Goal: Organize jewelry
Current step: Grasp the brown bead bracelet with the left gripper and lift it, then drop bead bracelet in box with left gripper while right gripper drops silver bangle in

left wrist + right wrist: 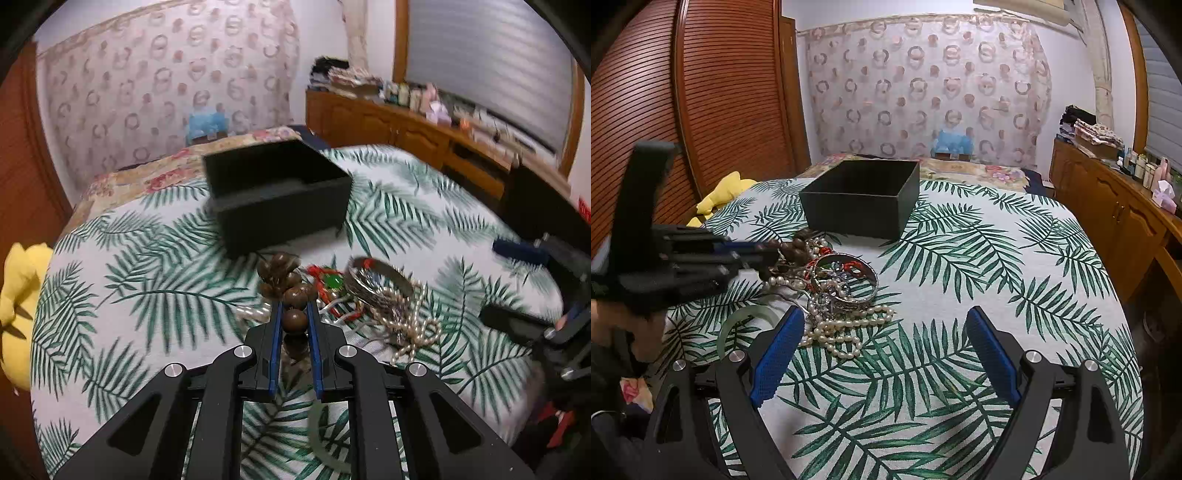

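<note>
Left claw (295, 314) pinched nearly closed, right claw (882, 325) agape.

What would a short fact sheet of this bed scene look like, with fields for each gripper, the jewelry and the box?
surface: bed cover with green palm-leaf print
left gripper: shut on the brown wooden bead bracelet
right gripper: open, nothing between its blue pads, beside the pile
jewelry pile: white pearl strands, silver metal bangle, red coral-like chain, pale green jade bangle lying apart
container: black square open box, beyond the pile; no jewelry visible inside
</note>
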Tool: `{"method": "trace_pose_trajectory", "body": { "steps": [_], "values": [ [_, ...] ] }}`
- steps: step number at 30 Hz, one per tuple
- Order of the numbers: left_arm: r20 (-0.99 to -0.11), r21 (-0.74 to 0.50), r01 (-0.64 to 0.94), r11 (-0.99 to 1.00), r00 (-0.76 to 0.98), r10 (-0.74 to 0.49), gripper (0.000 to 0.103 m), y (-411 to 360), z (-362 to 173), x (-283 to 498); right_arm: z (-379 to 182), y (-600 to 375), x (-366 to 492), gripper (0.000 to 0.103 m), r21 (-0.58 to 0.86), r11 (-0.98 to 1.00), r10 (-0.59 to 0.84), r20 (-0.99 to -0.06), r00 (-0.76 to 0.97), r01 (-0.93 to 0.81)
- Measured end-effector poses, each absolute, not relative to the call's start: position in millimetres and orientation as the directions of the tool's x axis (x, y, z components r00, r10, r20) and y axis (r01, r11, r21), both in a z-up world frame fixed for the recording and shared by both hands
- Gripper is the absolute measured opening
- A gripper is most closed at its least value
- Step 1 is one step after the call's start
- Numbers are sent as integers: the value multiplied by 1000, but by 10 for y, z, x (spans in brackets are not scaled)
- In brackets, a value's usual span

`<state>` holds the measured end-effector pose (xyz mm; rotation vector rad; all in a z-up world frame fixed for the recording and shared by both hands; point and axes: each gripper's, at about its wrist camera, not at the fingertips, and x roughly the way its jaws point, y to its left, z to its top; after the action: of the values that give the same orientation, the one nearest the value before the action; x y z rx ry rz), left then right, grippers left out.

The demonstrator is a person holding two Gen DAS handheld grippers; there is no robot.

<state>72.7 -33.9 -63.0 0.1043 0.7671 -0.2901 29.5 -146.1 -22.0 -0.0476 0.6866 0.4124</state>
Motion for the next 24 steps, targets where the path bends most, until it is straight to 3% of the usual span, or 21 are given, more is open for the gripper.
{"method": "trace_pose_trajectory", "body": {
  "steps": [11,21,24],
  "values": [
    [-613,-45,241,969,759,-218,12,24,-141,616,-242,-1405,375,89,83,908,366,-638,678,-412],
    [-573,-44,243,969,788,-224,12,61,48,512,-290,-1329,888,51,62,873,383,-701,602,-483],
    [-574,-45,245,969,787,-226,12,67,47,505,-340,-1282,1042,44,79,857,398,-730,556,-510]
  ]
}}
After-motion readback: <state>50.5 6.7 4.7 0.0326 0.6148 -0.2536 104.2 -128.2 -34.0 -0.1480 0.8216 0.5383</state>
